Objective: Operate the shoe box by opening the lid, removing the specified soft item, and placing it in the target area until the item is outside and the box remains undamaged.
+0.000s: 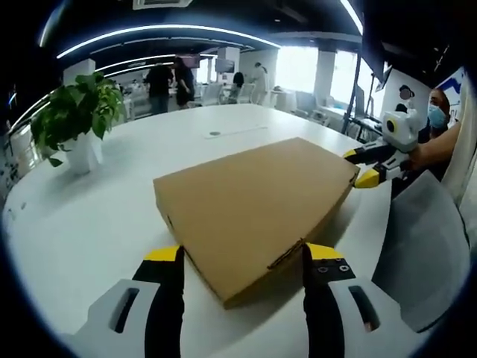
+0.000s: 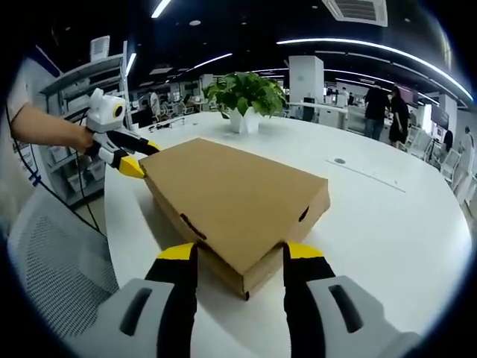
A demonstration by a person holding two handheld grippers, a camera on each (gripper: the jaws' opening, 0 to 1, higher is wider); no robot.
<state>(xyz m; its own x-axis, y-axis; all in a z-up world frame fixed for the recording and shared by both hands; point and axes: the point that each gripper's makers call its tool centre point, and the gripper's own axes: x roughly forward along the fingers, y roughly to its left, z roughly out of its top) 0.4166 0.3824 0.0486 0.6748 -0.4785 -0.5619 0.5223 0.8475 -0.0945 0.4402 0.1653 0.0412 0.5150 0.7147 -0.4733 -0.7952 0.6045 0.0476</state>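
A flat brown cardboard shoe box [image 1: 253, 201] lies shut on the white table [image 1: 89, 224]. My left gripper [image 1: 242, 253] is open, with its jaws standing wide on either side of the box's near corner. At the opposite corner, my right gripper [image 1: 359, 167] comes in from the right, held by a hand, yellow tips straddling that corner. In the right gripper view the same box [image 2: 231, 190] lies before my right gripper [image 2: 238, 252], open around its near corner, and the left gripper [image 2: 134, 155] sits at the far left corner. The box's contents are hidden.
A potted green plant [image 1: 74, 119] stands on the table beyond the box, also seen as the plant [image 2: 244, 97]. A grey mesh chair [image 1: 425, 253] is close beside the table edge. Several people stand at desks far behind. Shelving [image 2: 74, 104] lines one side.
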